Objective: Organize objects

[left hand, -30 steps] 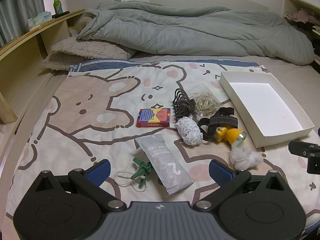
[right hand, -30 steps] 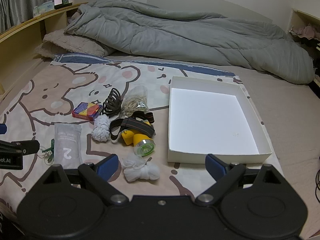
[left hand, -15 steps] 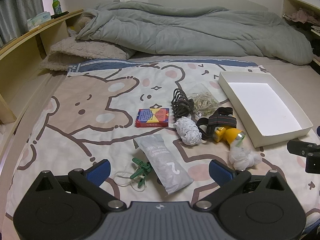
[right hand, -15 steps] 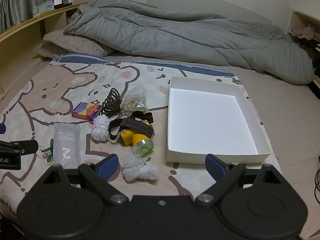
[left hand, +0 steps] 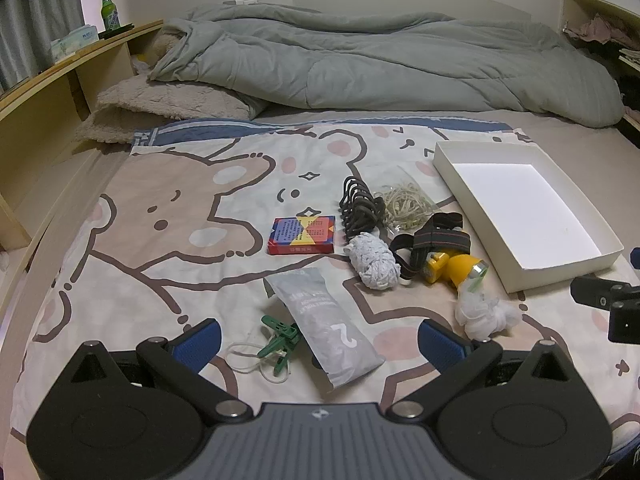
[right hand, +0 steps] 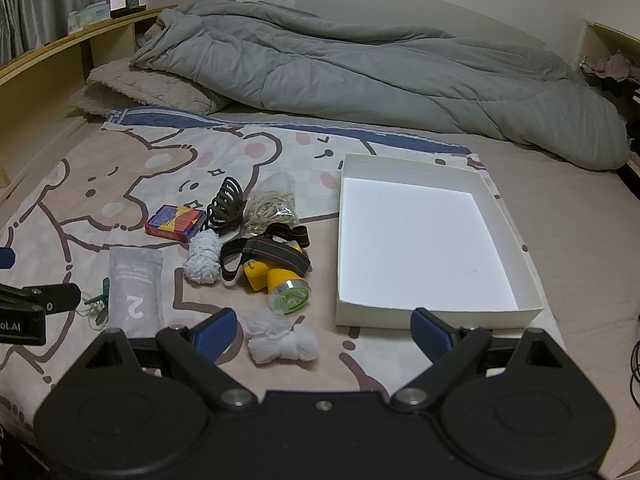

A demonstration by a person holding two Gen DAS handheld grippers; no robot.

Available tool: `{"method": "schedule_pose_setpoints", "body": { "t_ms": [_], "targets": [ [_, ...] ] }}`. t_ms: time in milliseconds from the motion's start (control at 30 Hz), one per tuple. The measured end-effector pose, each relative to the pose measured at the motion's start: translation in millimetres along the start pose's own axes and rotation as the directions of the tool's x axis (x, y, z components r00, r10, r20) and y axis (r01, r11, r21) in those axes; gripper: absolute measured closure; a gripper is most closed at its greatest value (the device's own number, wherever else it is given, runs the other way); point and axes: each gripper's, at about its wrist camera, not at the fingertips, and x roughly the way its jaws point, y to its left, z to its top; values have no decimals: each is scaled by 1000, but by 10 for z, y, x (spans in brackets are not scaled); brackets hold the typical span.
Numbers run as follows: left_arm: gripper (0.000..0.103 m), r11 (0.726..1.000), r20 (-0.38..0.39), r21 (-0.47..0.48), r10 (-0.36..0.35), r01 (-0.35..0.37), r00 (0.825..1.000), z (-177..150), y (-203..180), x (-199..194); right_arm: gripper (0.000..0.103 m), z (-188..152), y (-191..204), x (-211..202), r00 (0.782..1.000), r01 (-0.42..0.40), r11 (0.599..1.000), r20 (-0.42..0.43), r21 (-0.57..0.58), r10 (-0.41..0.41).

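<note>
A shallow white box (right hand: 428, 236) lies empty on the bear-print sheet, right of a cluster: yellow headlamp (right hand: 280, 268), white mesh bundle (right hand: 282, 340), grey-white cord ball (right hand: 204, 258), black hair clip (right hand: 226, 204), bag of rubber bands (right hand: 270, 204), red card box (right hand: 174, 222), grey pouch marked 2 (right hand: 134, 286), green clip (left hand: 280, 338). My left gripper (left hand: 318, 340) is open above the pouch (left hand: 324, 322) and green clip. My right gripper (right hand: 322, 330) is open and empty, near the mesh bundle and the box's front edge.
A grey duvet (left hand: 380, 68) and beige pillow (left hand: 160, 108) fill the bed's far end. A wooden shelf (left hand: 60, 76) with a green bottle (left hand: 109, 10) runs along the left. Shelves with clothes stand at the far right (right hand: 612, 64).
Both grippers have drifted very slightly back; the objects look a touch higher in the views. Nothing was taken hold of or moved.
</note>
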Motion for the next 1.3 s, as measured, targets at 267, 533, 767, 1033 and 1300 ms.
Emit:
{"method": "schedule_pose_setpoints", "body": {
  "t_ms": [267, 533, 767, 1033, 1300],
  "targets": [
    [0, 1000, 1, 3, -2, 2, 1000, 1, 1, 0, 9, 0, 3, -2, 1000, 1, 1000, 0, 0, -1],
    [0, 1000, 1, 6, -5, 5, 1000, 1, 0, 0, 9, 0, 0, -2, 1000, 1, 1000, 0, 0, -1],
    [0, 1000, 1, 9, -7, 7, 1000, 2, -2, 0, 9, -1, 3, -3, 1000, 1, 1000, 0, 1, -1],
    [0, 1000, 2, 10, -7, 7, 1000, 2, -3, 0, 9, -1, 1, -4, 1000, 1, 1000, 0, 2, -1],
    [0, 1000, 2, 12, -8, 8, 1000, 3, -5, -1, 9, 0, 13, -4, 1000, 3, 1000, -1, -1, -3]
  ]
}}
